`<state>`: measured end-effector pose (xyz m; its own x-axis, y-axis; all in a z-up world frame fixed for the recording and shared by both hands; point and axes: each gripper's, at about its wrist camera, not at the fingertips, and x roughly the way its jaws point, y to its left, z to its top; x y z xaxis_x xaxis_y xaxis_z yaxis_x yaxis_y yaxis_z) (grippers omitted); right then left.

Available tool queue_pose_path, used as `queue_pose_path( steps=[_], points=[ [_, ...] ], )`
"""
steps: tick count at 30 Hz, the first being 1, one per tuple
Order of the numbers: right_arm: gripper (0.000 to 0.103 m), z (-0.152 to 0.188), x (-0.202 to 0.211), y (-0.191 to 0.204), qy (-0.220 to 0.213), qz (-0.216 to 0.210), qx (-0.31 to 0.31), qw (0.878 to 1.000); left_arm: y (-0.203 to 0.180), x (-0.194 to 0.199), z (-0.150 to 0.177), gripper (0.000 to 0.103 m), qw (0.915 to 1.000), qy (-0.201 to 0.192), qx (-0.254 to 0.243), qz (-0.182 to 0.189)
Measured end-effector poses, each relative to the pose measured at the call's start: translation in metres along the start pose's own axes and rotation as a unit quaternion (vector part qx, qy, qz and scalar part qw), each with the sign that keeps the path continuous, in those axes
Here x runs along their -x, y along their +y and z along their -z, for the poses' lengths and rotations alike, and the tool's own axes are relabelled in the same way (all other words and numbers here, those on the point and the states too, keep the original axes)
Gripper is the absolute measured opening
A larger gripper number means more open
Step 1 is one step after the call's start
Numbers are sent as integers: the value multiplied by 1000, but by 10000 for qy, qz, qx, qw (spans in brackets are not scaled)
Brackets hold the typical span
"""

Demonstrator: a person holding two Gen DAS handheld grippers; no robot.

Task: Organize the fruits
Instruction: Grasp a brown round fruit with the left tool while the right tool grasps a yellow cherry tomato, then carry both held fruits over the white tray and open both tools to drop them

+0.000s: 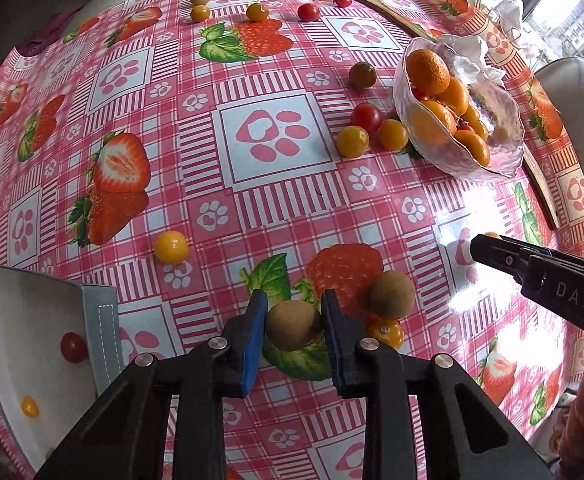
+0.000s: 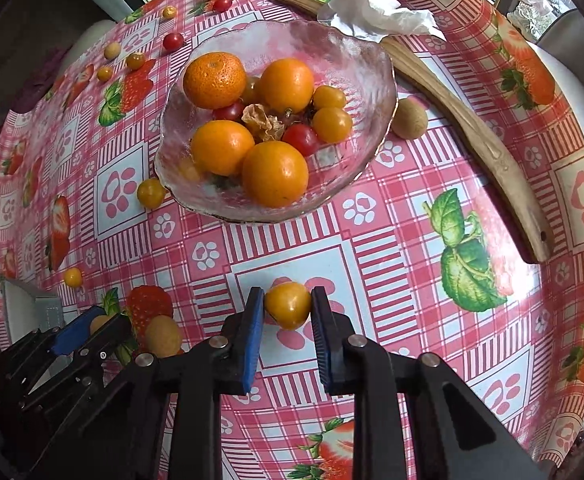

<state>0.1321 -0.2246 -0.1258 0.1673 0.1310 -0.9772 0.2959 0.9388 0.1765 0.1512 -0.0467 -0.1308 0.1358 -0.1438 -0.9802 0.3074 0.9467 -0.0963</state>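
Your left tongs [image 1: 294,326] clamp a brown longan [image 1: 293,325] between their blue pads, held just above the strawberry-print bench [image 1: 280,136]. A second longan [image 1: 392,295] sits just beside the right-hand pad, touching a small orange tomato [image 1: 386,333] below it. To the left, a white tray [image 1: 20,320] at the bench edge holds one red cherry tomato [image 1: 73,347] and one small yellow one [image 1: 29,407]. A lone yellow tomato [image 1: 171,247] lies on the cloth between tray and bench centre.

Your right tongs [image 2: 287,308] grip a yellow-orange cherry tomato [image 2: 288,305], both pads touching its sides, over a paw-print square. Ahead of them stands the glass bowl [image 2: 344,56], carrying four oranges [image 2: 275,174], several red and yellow tomatoes and a dried papery husk [image 2: 262,122]. One yellow tomato [image 2: 151,193] rests just beside the bowl's left rim; a longan [image 2: 409,117] lies just beside its right rim. A long wooden back-scratcher [image 2: 476,136] curves along the far right of the bench, with crumpled white paper [image 2: 376,10] lying over it near the bowl.

More tomatoes and longans are scattered well apart across the far side of the bench [image 1: 308,12]. From the right wrist view, your left tongs appear at lower left, beside the tray's corner.
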Motion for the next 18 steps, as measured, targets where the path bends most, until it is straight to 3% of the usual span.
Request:
queue_pose_path(
  steps=[18],
  points=[
    [26,63,35,-4,144,-228,-150,9995,30,56,80,29,9995,-33,225,201]
  ],
)
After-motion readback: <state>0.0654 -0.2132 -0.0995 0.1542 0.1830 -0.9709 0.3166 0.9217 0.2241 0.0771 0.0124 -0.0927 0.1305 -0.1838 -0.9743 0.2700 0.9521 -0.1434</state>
